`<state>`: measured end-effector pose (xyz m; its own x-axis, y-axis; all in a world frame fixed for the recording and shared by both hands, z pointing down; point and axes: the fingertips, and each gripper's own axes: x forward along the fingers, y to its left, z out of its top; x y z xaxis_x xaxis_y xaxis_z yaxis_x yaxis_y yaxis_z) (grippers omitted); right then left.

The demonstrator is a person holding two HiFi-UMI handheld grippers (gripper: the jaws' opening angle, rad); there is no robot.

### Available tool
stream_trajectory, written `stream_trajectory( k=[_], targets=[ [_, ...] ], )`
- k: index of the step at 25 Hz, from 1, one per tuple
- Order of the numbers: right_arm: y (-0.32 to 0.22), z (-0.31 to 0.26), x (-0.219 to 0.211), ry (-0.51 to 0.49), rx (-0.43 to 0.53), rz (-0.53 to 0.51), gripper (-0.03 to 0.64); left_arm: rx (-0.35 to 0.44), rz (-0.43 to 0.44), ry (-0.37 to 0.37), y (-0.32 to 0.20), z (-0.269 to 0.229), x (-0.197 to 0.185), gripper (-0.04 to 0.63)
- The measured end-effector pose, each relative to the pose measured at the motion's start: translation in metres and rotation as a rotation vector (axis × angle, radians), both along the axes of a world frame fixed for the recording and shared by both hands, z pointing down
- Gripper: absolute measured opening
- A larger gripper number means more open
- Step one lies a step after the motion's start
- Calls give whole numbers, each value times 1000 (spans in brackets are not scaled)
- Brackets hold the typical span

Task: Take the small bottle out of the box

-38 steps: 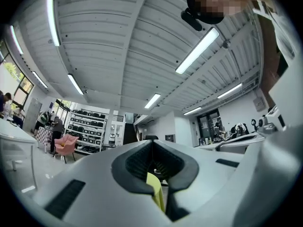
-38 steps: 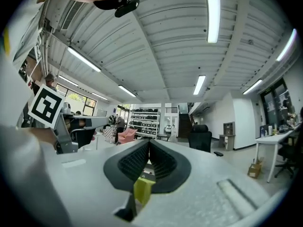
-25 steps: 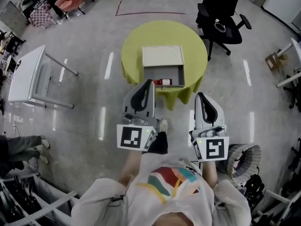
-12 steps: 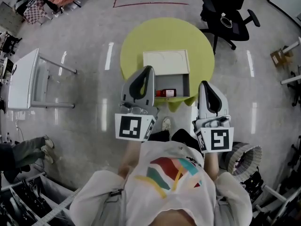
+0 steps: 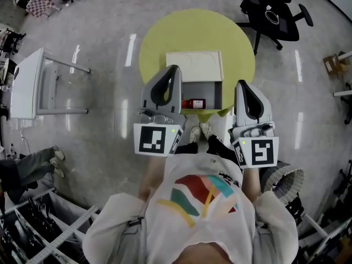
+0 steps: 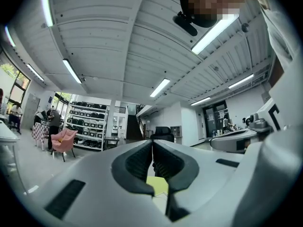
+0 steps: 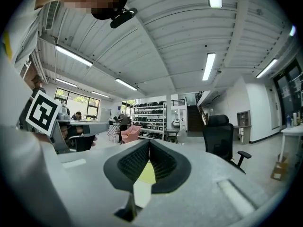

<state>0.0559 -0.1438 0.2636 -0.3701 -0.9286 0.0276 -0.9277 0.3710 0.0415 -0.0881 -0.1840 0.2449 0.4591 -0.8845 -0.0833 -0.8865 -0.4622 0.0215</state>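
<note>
The small red bottle (image 5: 193, 103) lies on its side at the near edge of an open grey box (image 5: 214, 95) whose white lid (image 5: 194, 66) is folded back. The box stands on a round yellow-green table (image 5: 165, 37). My left gripper (image 5: 174, 70) is held upright just left of the bottle in the head view, its jaws shut with nothing between them (image 6: 152, 144). My right gripper (image 5: 242, 84) is upright to the right of the box, also shut and empty (image 7: 148, 144). Both gripper views look out across the room; only a sliver of the yellow table shows between the jaws.
A black office chair (image 5: 275, 12) stands behind the table to the right. A white folding table (image 5: 27, 84) is off to the left, and a mesh basket (image 5: 286, 183) sits on the floor at my right. A person's feet (image 5: 33, 166) show at the left edge.
The table and box have drawn closer and slid down the head view toward the grippers. Both grippers stay upright and shut in the same pose.
</note>
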Motion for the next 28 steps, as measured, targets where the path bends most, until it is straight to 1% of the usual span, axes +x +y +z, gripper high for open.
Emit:
stream_trajectory(
  k=[10, 12, 14, 17, 18, 19, 20, 22, 24, 26, 28],
  targets=[
    [-20, 2, -6, -2, -11, -78, 3, -2, -54, -15, -14, 1, 0, 15],
    [-21, 2, -5, 2, -12, -82, 3, 3, -47, -23, -17, 1, 1, 15],
    [-23, 4, -3, 4, -16, -83, 3, -6, -20, -52, -22, 3, 4, 17],
    [-22, 8, 1, 8, -29, -86, 3, -77, 75, -156, -29, 17, 15, 23],
    [-21, 9, 2, 10, -35, -88, 3, -94, 112, -188, -32, 21, 19, 49],
    [-20, 10, 3, 13, -41, -90, 3, -107, 151, -214, -33, 24, 23, 101],
    [-20, 12, 4, 17, -48, -93, 3, -115, 190, -240, -35, 26, 28, 128],
    [-19, 15, 5, 27, -61, -100, 3, -120, 272, -300, -37, 35, 38, 158],
    [-19, 18, 6, 36, -74, -106, 3, -139, 366, -372, -37, 53, 50, 173],
    [-18, 22, 8, 41, -92, -108, 3, -197, 475, -445, -32, 76, 62, 208],
    [-15, 28, 9, 42, -118, -108, 3, -285, 588, -496, -24, 100, 76, 225]
  ],
)
